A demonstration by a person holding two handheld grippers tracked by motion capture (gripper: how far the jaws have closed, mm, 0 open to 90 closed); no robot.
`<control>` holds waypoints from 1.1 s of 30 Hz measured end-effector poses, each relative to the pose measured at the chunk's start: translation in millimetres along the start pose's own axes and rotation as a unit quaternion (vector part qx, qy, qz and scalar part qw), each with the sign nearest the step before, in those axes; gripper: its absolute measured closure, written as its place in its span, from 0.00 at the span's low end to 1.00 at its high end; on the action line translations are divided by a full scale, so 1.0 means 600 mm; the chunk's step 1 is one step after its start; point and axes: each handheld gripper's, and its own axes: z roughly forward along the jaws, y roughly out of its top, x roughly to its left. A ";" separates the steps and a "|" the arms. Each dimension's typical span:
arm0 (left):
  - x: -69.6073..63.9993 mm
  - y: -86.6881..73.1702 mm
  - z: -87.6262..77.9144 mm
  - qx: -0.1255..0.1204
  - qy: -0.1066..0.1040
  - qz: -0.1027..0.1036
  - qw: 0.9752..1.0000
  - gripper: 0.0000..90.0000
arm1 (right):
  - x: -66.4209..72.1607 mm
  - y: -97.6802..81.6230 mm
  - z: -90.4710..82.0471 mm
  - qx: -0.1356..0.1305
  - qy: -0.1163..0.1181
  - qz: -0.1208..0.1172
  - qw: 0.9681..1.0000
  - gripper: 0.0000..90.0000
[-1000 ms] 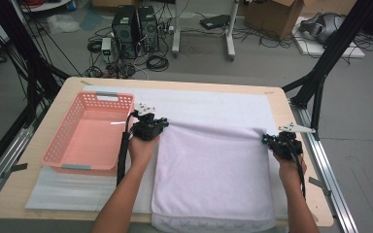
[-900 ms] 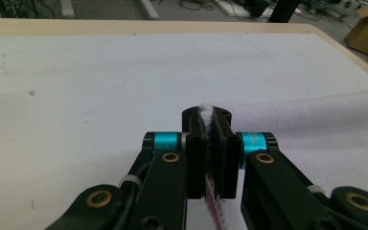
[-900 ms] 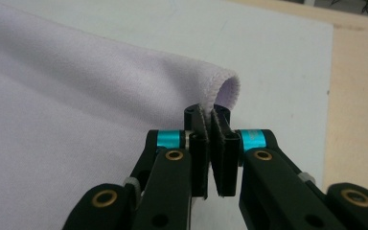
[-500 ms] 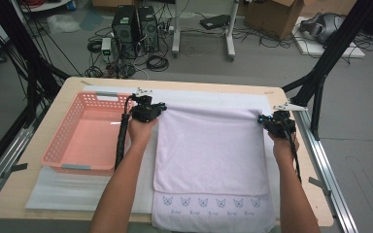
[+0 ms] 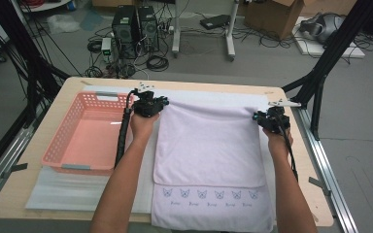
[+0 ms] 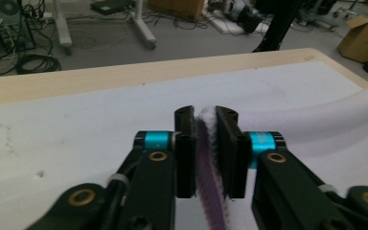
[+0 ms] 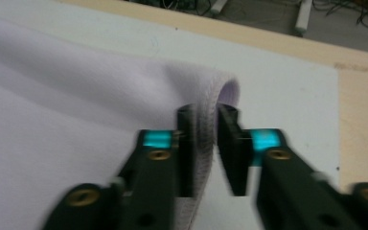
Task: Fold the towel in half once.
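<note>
- Towel [image 5: 209, 145] is lying flat on the white mat [image 5: 77, 189] in the middle of the desk [image 5: 9, 206]. It's folded over, with a strip of little printed motifs showing along my near edge. The pink basket [image 5: 58, 145] sits just beside it on the left.
- Left hand-held gripper [image 5: 161, 103] is at the far left corner. Its jaws have just been opening, and in the left gripper view the fluffy hem sits between them, loose as far as I can tell.
- Right hand-held gripper [image 5: 258, 117] is at the far right corner. Its jaws have just been opening too. The hem leans on one jaw, with a clear gap to the other.
- So I reckon this is the let-go step after laying the fold down.
- My tips: open both wider before moving anything, since terry loops love to snag on the pads.
- Then back both hands off together, up and away from the cloth, not sideways, or the corner gets dragged and the fold skews.
- Check that the far edge stays straight before the next fold.
</note>
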 end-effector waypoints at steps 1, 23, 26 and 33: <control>-0.003 -0.003 -0.002 0.001 -0.002 -0.001 1.000 0.83 | 0.001 -0.002 0.000 0.000 0.002 0.005 1.000 0.74; -0.081 -0.075 -0.089 -0.017 -0.066 0.000 0.998 0.49 | 0.030 -0.046 -0.130 -0.010 0.021 -0.003 1.000 0.72; -0.088 -0.085 -0.107 -0.025 -0.077 0.003 0.997 0.46 | 0.037 -0.066 -0.146 -0.011 0.027 -0.007 1.000 0.70; -0.103 -0.113 -0.139 -0.022 -0.082 0.040 0.996 0.43 | 0.049 -0.120 -0.168 -0.003 0.042 -0.001 0.999 0.66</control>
